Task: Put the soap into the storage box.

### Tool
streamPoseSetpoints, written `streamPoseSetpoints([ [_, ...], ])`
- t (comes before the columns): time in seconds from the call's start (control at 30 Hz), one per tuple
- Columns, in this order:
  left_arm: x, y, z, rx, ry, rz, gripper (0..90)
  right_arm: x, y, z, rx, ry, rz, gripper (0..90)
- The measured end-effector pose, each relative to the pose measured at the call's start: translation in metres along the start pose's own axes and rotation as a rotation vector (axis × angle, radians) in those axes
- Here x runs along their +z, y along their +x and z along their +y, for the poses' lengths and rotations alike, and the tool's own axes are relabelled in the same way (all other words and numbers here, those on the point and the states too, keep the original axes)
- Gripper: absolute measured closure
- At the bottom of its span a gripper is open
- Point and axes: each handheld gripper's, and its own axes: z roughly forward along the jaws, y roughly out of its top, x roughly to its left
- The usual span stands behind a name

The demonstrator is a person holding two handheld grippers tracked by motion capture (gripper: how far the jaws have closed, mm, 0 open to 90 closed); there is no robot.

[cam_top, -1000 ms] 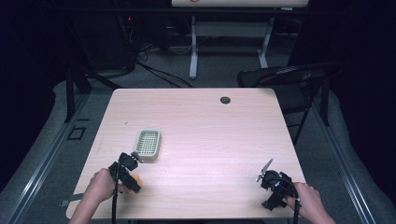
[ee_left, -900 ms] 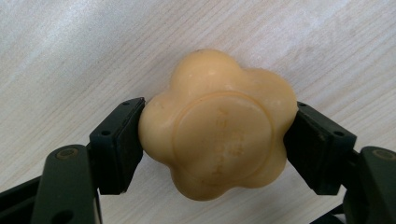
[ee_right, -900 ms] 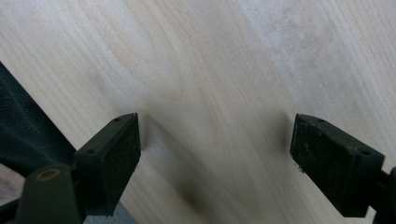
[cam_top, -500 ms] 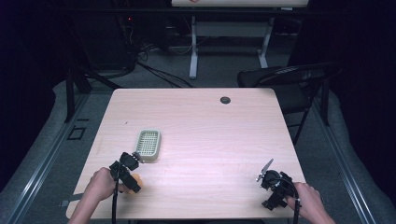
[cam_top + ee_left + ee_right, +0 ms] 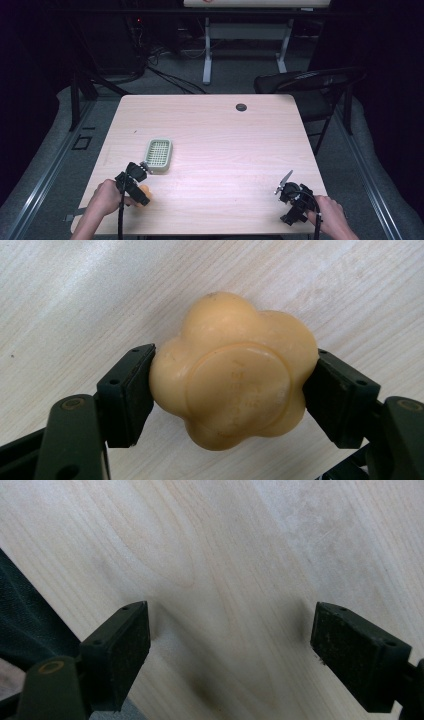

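A flower-shaped orange soap (image 5: 232, 370) sits between the jaws of my left gripper (image 5: 234, 387), which is shut on it just above the wooden table (image 5: 75, 300). In the high view the left gripper (image 5: 134, 181) is near the table's front left, with the orange soap (image 5: 145, 189) showing beside it. A pale green slotted soap dish (image 5: 159, 155) lies just beyond it. My right gripper (image 5: 292, 197) rests at the front right, and in the right gripper view the right gripper (image 5: 230, 652) stands open over bare wood with nothing between its pads.
A small dark round grommet (image 5: 241, 107) is set in the table's far edge. A black chair (image 5: 310, 85) stands past the far right corner. A white desk frame (image 5: 245, 40) and cables stand on the floor behind. The table edge (image 5: 45, 620) lies close to the right gripper.
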Motion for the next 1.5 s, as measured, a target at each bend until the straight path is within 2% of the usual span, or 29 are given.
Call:
streamPoseSetpoints([
  [0.43,-0.006,0.002,-0.004,0.0,-0.016,0.003,26.8,0.001,-0.002,-0.001,0.002,0.009,0.001,15.9],
  [0.6,-0.007,0.0,-0.004,0.003,-0.02,0.004,26.9,0.0,-0.001,-0.002,0.003,-0.004,-0.001,15.9],
  [0.7,-0.009,0.0,-0.005,0.004,-0.017,0.007,26.8,0.002,0.0,-0.002,0.017,-0.023,0.018,15.9],
  [0.73,-0.009,0.0,-0.005,0.004,-0.016,0.005,26.8,0.001,-0.001,-0.001,0.001,0.006,0.006,15.9],
  [1.1,-0.014,-0.001,-0.007,0.005,-0.015,-0.012,26.8,0.001,-0.001,-0.001,-0.008,0.005,0.005,15.9],
  [1.23,-0.016,-0.002,-0.007,0.004,-0.022,-0.001,26.8,0.002,-0.001,-0.001,-0.004,0.003,0.009,15.8],
  [1.5,-0.021,-0.004,-0.007,0.013,-0.024,-0.009,26.9,0.002,-0.002,-0.001,0.005,0.01,0.001,15.9],
])
